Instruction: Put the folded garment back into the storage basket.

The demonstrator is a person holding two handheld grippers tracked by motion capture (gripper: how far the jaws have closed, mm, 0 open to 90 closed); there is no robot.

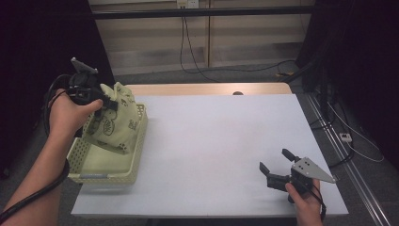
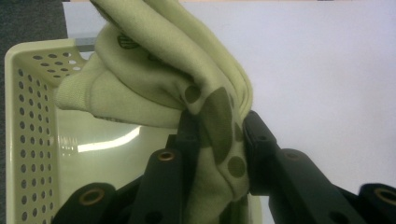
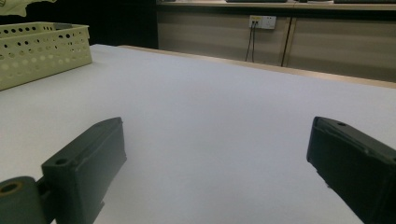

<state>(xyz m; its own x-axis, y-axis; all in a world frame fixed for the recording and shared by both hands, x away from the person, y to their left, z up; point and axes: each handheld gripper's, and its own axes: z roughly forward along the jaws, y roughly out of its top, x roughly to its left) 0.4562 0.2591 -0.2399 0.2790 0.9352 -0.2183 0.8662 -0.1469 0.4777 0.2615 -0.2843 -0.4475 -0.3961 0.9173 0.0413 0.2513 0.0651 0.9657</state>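
Nearest the lens: your left gripper [image 2: 212,140] had its black jaws clamped on a bunched fold of the pale green cloth bag [image 2: 159,70]; the printed fabric was pinched tight between the pads, so that grip looked solid to me

Bag location: it hung from the left gripper [image 1: 106,101] over the cream perforated basket [image 1: 87,176] at the left edge of the table [image 1: 211,141]; its lower end dipped inside the basket walls, though I couldn't tell if it touched the floor of it

Doing this step well: I'd say you wanted to keep the pinch on until the bag sat fully inside the basket, come straight down rather than dragging across the rim, and let go only once the weight was resting; a floppy bag like that could easily drape over the edge

Left hand pose: your left hand [image 1: 70,115] was held high over the basket's far end, wrist turned so the jaws pointed across toward the bag; forearm came in from the bottom left

Right hand pose: your right hand [image 1: 303,200] sat low near the table's front right corner; the right gripper [image 1: 277,162] had its jaws spread wide with nothing between them, pointing out over bare tabletop, well apart from the basket [image 3: 42,51]
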